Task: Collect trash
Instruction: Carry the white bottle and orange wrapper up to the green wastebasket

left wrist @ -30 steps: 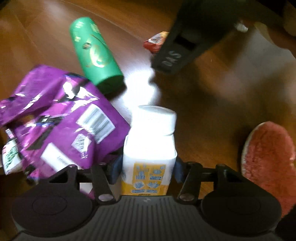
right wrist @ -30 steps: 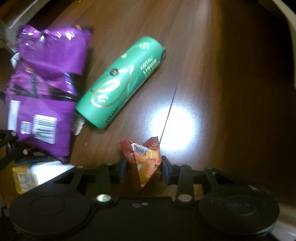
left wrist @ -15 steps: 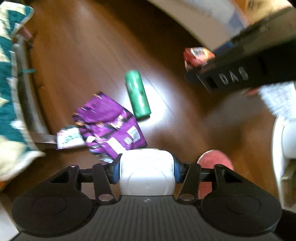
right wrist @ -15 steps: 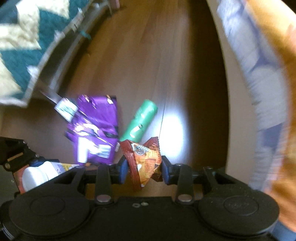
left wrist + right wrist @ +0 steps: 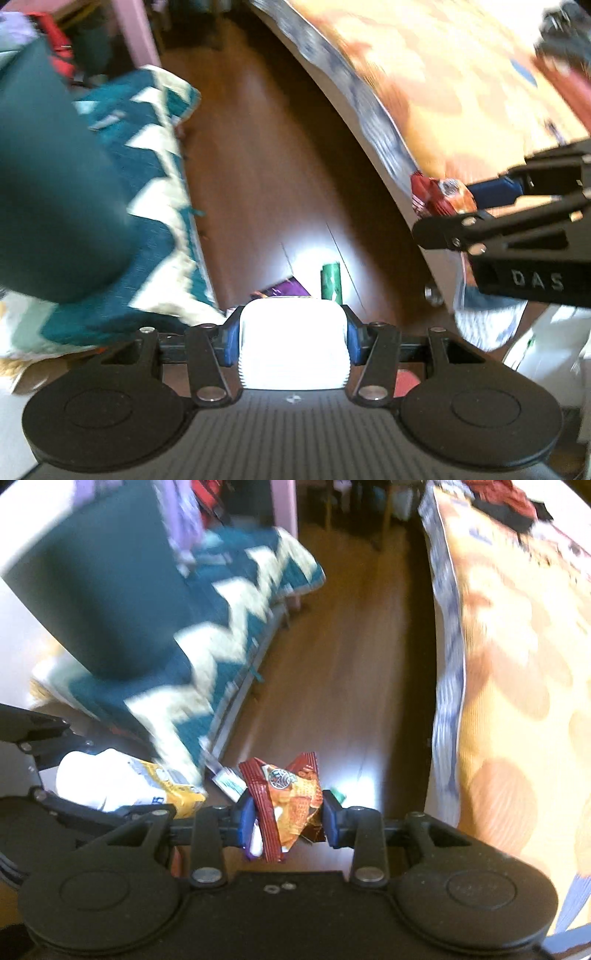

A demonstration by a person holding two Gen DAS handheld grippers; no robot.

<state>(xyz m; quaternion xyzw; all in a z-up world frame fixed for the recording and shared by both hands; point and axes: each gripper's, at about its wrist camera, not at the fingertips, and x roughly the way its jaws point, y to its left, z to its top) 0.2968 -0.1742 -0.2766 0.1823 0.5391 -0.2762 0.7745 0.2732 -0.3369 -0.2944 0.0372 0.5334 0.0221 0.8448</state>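
The left hand-held gripper is clamped across a white bottle, pads on its sides so it cannot slip; the right hand-held gripper pinches a crumpled orange snack wrapper. Both point steeply down, high above the wooden floor, where a green can and purple bag lie uncollected
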